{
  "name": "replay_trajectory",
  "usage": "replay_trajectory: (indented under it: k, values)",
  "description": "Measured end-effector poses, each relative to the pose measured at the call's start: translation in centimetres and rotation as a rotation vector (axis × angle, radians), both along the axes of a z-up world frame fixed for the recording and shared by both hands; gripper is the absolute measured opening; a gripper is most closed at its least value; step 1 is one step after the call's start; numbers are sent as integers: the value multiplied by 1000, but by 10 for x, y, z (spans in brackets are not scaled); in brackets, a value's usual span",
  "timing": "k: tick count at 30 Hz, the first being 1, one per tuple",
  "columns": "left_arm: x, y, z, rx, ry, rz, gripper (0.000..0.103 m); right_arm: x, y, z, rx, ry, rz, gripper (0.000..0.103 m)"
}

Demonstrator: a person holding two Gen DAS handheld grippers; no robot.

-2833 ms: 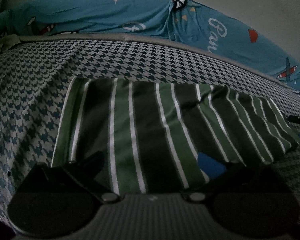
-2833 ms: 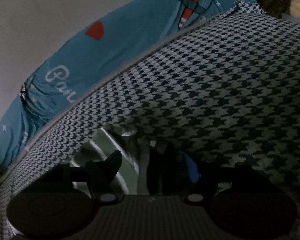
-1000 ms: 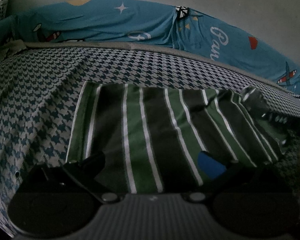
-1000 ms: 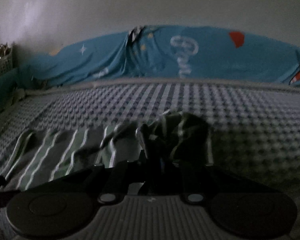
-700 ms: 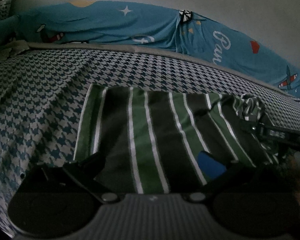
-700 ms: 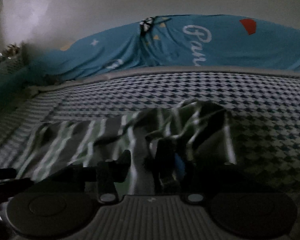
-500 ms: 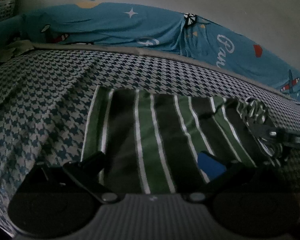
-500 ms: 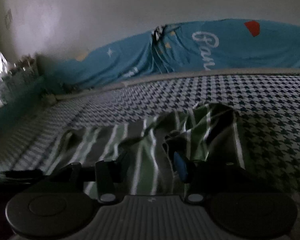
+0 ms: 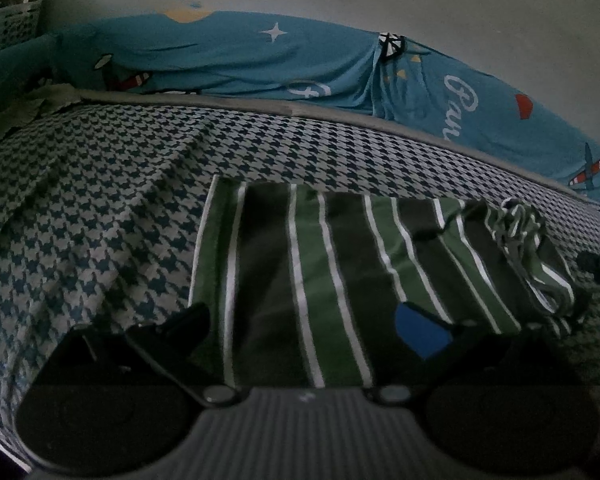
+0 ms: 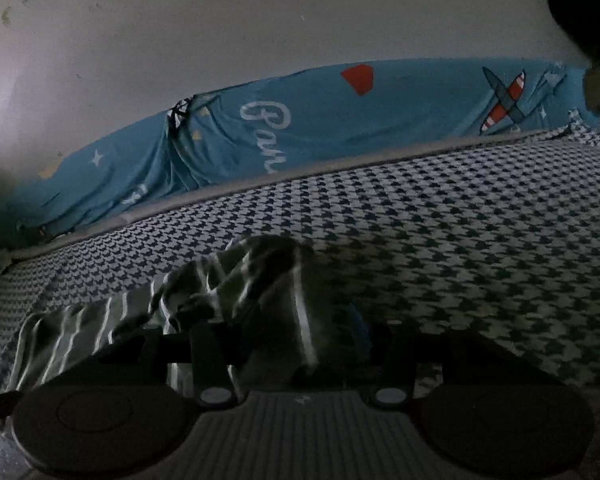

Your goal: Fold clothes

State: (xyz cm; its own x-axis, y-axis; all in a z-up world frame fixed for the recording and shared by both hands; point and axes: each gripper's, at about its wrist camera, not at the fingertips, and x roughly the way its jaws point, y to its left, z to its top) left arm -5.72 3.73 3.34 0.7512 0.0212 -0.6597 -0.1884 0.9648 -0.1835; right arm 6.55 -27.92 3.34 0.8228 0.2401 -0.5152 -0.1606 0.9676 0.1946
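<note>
A green, dark and white striped shirt (image 9: 339, 276) lies mostly flat on the bed (image 9: 100, 200), whose cover is a houndstooth print. In the left wrist view the shirt fills the middle, its stripes running from 6 toward 12 o'clock, with its left edge straight and its far edge lying short of the bed's grey border. At about 3 o'clock the shirt's right end is turned up and bunched into a crumpled fold (image 9: 527, 248). The left hand-held gripper (image 9: 303, 322) sits low over the shirt's near edge with its 2 fingers spread wide: the dark finger at 8 o'clock, the finger with a blue pad (image 9: 419, 332) at 4 o'clock, and the cloth lying loose between them, not pinched. At the far 3 o'clock edge of this view a dark part of the right hand-held gripper (image 9: 599, 264) shows just beside the bunched end. In the right wrist view the right hand-held gripper (image 10: 284, 332) has its jaws standing apart, a dark finger at 7 o'clock and a blue-padded finger (image 10: 357, 328) at 5 o'clock; the raised fold of the shirt (image 10: 260, 280) sits between them, and the blur and dimness hide whether either pad touches it. Behind the bed, at 12 o'clock, a blue sheet (image 10: 339, 128) printed with aeroplanes and stars hangs along a pale wall (image 10: 260, 20).
</note>
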Motion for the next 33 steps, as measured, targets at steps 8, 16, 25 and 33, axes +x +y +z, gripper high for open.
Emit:
replay_trajectory:
  k: [8, 16, 25, 33]
  values:
    - [1, 7, -6, -7, 13, 37, 103, -4, 12, 0, -44, -51, 47, 49]
    - [1, 15, -11, -4, 29, 75, 103, -5, 26, -11, -96, -25, 117, 37]
    - [4, 21, -20, 25, 89, 100, 103, -9, 41, -30, -231, 34, 173, 36]
    - [0, 20, -28, 84, 118, 74, 103, -15, 40, -33, -244, 44, 174, 35]
